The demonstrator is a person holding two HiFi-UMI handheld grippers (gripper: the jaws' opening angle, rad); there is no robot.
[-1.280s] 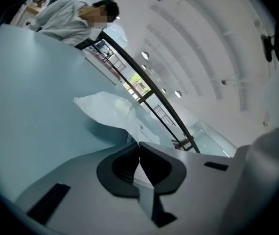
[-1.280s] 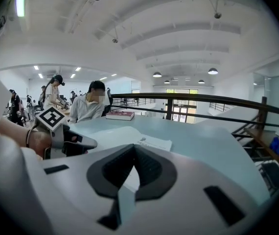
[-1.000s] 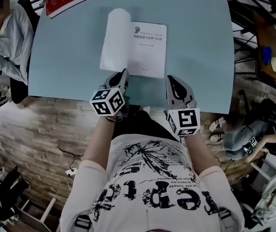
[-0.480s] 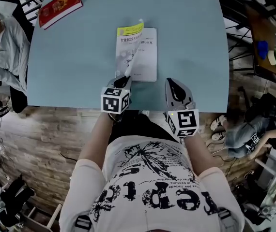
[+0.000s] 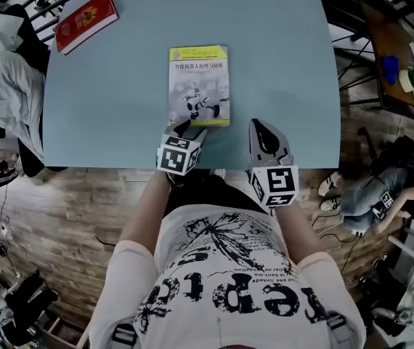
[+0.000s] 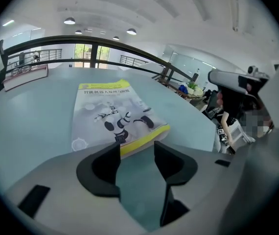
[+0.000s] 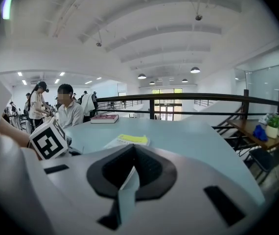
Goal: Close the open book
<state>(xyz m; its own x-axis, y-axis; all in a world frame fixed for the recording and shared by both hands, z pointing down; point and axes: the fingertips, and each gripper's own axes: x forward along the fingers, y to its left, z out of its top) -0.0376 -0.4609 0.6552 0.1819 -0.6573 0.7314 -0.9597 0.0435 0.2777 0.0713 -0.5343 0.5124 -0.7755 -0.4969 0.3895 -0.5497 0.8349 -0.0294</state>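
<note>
Book [image 5: 199, 86]: closed, lying flat with its front cover up, yellow band at the far edge, mid-table [image 5: 287, 57].

Left claw [image 5: 190, 131]: at the book's near edge, angled down toward the table. Jaws opening and nothing between them, only bare table surface. The book's near corner is just beyond the tips. Left forearm reaches forward, marker cube rolled aslant.

Right claw [image 5: 260, 126]: right of the book and apart from it, over the table's near edge. It points away, closer to level. Jaws together, empty.

Red book [image 5: 86, 22]: far-left corner.
</note>
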